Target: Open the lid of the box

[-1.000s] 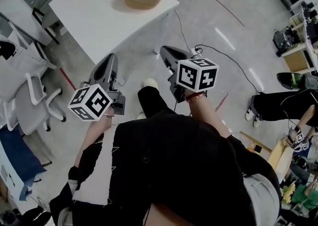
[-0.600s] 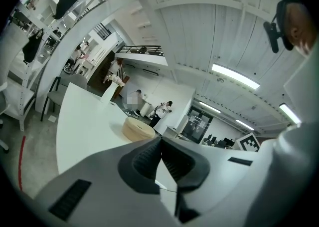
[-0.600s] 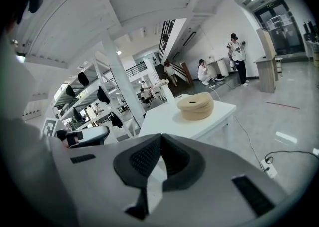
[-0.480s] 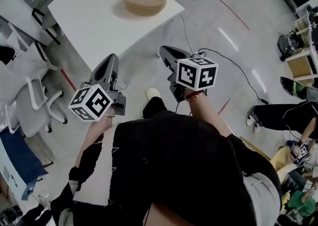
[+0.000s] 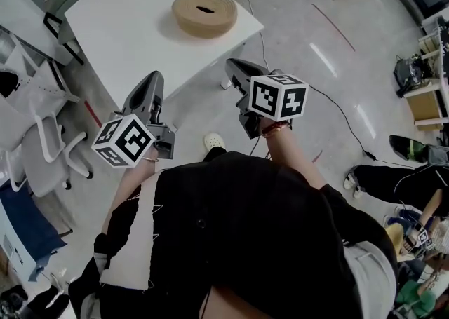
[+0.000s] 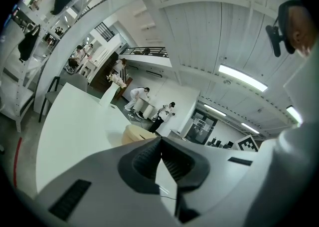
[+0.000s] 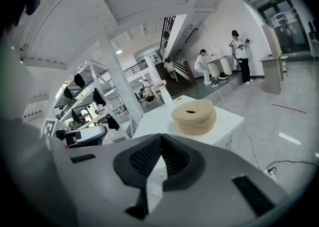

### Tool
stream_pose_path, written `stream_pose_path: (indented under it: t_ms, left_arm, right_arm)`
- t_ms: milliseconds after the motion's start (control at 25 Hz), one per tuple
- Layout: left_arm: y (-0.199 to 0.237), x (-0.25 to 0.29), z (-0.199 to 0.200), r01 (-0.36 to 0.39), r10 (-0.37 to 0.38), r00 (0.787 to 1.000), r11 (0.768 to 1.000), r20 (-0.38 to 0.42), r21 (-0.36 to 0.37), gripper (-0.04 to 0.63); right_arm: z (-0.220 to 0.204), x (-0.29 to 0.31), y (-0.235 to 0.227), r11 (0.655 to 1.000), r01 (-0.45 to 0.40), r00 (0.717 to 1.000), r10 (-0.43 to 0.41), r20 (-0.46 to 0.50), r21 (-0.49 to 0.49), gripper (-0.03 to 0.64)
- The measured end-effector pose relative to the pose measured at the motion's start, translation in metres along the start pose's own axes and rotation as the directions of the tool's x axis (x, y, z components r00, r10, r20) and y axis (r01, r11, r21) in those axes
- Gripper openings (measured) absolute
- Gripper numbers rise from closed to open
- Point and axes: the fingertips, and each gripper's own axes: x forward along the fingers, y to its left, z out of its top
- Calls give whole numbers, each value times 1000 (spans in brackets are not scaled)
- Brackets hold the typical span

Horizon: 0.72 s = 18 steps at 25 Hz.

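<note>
A round tan box (image 5: 204, 13) with a slot in its lid sits near the right corner of a white table (image 5: 126, 23). It also shows in the right gripper view as a tan round box (image 7: 194, 115), and its edge peeks above the jaws in the left gripper view (image 6: 134, 133). My left gripper (image 5: 152, 88) is held over the floor just short of the table's near edge, jaws shut with nothing in them. My right gripper (image 5: 235, 69) is level with it to the right, beside the table's corner, also shut and holding nothing.
White office chairs (image 5: 42, 149) stand at the left beside the table. A black cable (image 5: 337, 111) runs over the grey floor at the right. Another person's legs (image 5: 400, 177) are at the far right. Several people stand far off in the hall (image 7: 239, 54).
Both grippers and the person carrying them have moved forward toward the table; the table and box now lie nearer in the head view. Both pairs of jaws stay shut.
</note>
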Motion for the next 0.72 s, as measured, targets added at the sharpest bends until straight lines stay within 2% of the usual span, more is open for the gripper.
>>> stream_pose_path:
  t_ms: [240,400,520,720]
  left_arm:
    - [10,29,14,-41,42,999,999,28,-12,9]
    - [21,40,25,-81,82,995,997,59,-15,9]
    - [33,46,31,-109,110,991,994,79,-16,9]
    - [46,58,34,-146,147,984,989,100,-22,9]
  right_arm:
    - [33,27,-25,999,-42,999,43,16,-34,3]
    - [43,47,-44,999,-44,999,45,20,-10,3]
    - [41,68,-58,998,-46,999,46,-2,41,3]
    - [34,97,-84,981,-67,997,73,-27,181,5]
